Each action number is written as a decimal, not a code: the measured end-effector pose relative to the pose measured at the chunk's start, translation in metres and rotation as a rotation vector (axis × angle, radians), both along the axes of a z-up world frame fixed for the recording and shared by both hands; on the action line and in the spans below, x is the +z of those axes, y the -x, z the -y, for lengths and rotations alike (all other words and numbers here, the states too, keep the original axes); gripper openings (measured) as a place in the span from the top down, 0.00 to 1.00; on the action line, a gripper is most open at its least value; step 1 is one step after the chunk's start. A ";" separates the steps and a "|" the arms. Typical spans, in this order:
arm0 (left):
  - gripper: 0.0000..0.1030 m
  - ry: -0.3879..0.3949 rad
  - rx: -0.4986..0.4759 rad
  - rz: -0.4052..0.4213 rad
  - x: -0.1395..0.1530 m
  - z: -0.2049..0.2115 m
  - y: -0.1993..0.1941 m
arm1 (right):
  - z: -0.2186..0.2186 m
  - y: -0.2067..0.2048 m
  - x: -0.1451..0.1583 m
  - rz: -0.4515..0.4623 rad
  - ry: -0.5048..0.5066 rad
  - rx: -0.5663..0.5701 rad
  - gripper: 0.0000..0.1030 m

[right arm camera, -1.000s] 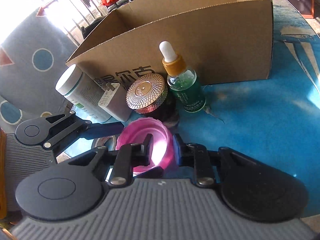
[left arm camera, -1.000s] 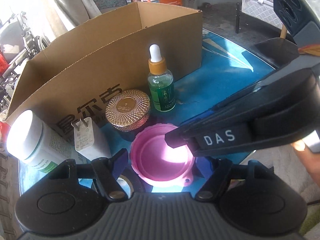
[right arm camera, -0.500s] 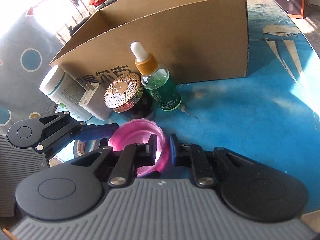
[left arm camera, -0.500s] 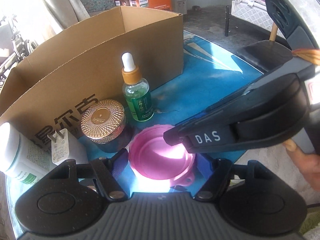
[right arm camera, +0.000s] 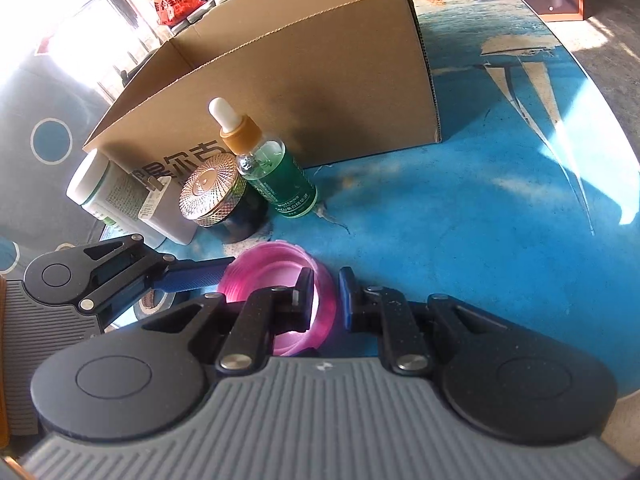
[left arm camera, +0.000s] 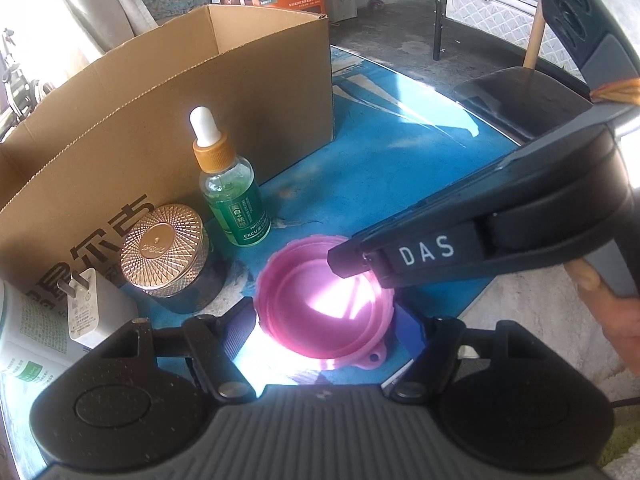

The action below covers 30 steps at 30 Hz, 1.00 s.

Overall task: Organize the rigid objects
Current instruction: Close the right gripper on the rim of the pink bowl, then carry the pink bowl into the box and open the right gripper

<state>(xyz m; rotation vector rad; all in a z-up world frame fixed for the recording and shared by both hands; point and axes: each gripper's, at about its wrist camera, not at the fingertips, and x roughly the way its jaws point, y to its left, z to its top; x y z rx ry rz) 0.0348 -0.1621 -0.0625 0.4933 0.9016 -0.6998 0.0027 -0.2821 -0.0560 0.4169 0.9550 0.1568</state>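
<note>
A pink funnel (left arm camera: pixel 324 316) sits low over a blue table (left arm camera: pixel 360 168), caught between two handheld grippers. The right gripper (right arm camera: pixel 326 300) is clenched on the funnel's wall, one finger inside the bowl and one outside. The left gripper (left arm camera: pixel 324 332) straddles the funnel's wide rim, with a blue pad (right arm camera: pixel 188 278) at either side of it. I cannot tell whether those pads press on the rim or only stand beside it. In the left wrist view the right gripper reaches in from three o'clock, marked DAS, with a person's hand (left arm camera: pixel 616 312) behind it at the right edge.

From the funnel, a green dropper bottle (left arm camera: pixel 232 196) with a white bulb stands upright at about eleven o'clock. A dark jar with a ribbed gold lid (left arm camera: pixel 164 250) sits at ten o'clock, just beside the bottle. A white plug adapter (left arm camera: pixel 86 308) stands at nine o'clock. Touching it at the far left is a white tub (right arm camera: pixel 98 188) with green print. An open cardboard box (left arm camera: pixel 180 92) stands behind them all at twelve o'clock. A roll of tape (right arm camera: pixel 154 302) shows under the left gripper in the right wrist view.
</note>
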 end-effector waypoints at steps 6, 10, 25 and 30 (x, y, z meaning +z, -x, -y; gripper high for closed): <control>0.27 0.010 0.006 -0.009 -0.001 -0.003 -0.002 | -0.001 0.000 0.001 0.004 0.002 0.008 0.86; 0.28 0.018 0.010 -0.007 -0.001 -0.004 -0.003 | -0.003 -0.001 0.001 0.013 0.014 0.012 0.86; 0.28 0.051 0.010 0.095 0.031 -0.014 0.024 | -0.014 0.021 0.030 0.092 0.056 0.009 0.87; 0.28 0.085 0.018 0.213 0.067 -0.024 0.038 | -0.026 0.033 0.069 0.199 0.105 0.028 0.86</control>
